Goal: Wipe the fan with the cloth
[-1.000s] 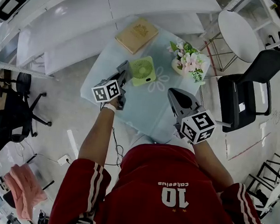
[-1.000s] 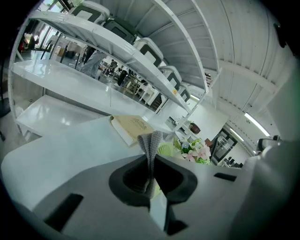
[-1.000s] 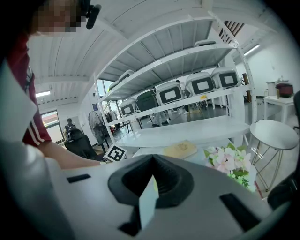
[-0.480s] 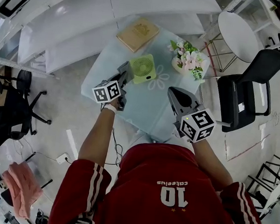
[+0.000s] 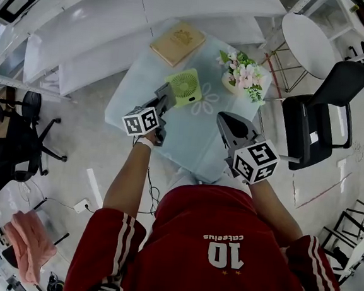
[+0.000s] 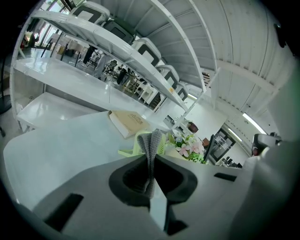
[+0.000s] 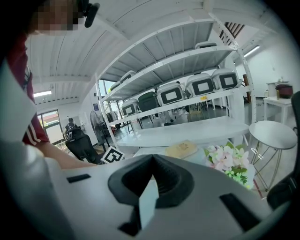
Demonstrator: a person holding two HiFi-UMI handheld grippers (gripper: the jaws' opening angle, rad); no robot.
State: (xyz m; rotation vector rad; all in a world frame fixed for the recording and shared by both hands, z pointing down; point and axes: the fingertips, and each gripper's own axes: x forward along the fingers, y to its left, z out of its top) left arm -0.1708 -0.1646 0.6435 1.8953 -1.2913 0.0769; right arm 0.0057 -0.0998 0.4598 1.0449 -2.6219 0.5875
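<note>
Grey knitted cloth [image 6: 151, 149] sits pinched in the left gripper [image 5: 166, 97], jaws clamped tight on it, right beside the green fan [image 5: 186, 87] on the glass table [image 5: 188, 142]. It may be touching the fan, though I can't be sure. Right gripper [image 5: 224, 121] hovers over the table, jaws together, nothing between them. Pink and white flowers [image 5: 244, 73] fill a pot at the far corner, with a book [image 5: 178, 44] nearby.
</note>
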